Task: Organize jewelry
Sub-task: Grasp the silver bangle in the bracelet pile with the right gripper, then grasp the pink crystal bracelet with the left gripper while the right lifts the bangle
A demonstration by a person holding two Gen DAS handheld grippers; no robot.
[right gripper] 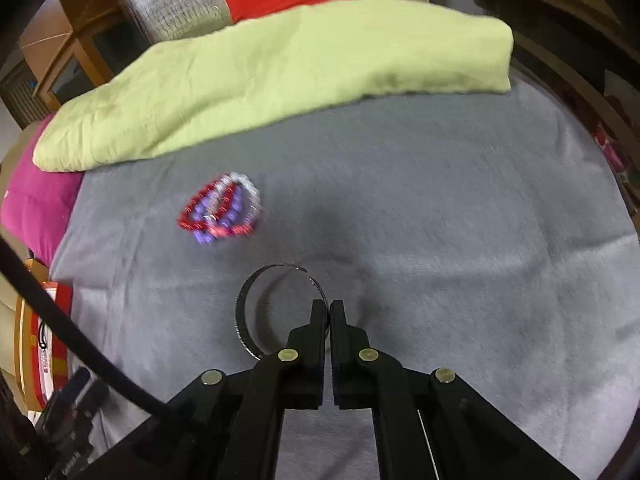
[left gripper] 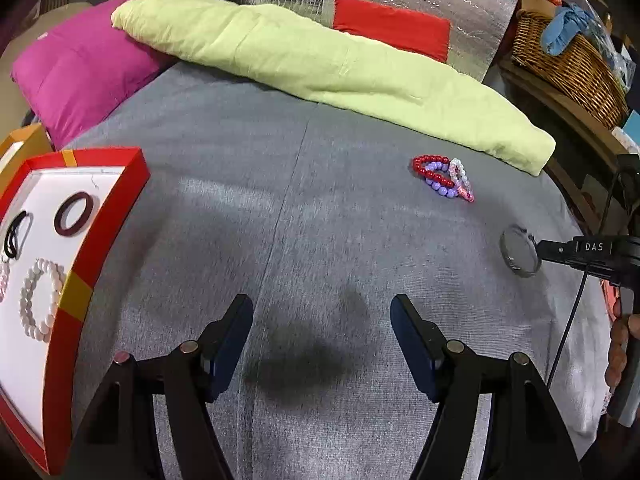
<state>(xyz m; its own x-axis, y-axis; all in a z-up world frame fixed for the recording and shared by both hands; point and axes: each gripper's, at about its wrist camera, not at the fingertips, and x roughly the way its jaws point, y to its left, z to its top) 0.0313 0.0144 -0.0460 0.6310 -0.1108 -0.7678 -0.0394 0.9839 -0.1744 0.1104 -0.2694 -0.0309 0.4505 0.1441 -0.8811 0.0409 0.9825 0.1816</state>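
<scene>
The right gripper [right gripper: 329, 308] pinches the silver bangle [right gripper: 256, 304]; next carry it to the red tray [left gripper: 108, 236]; left gripper [left gripper: 322, 320] is wide open, empty

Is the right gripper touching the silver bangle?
Touching. The right wrist view shows the right gripper shut on the silver bangle's rim.

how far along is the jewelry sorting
Done: a dark bangle, black bands and a white bead bracelet lie in the red tray. In hand: the right tool grips a silver bangle. Left: the bead bracelet pile on the grey blanket.
</scene>
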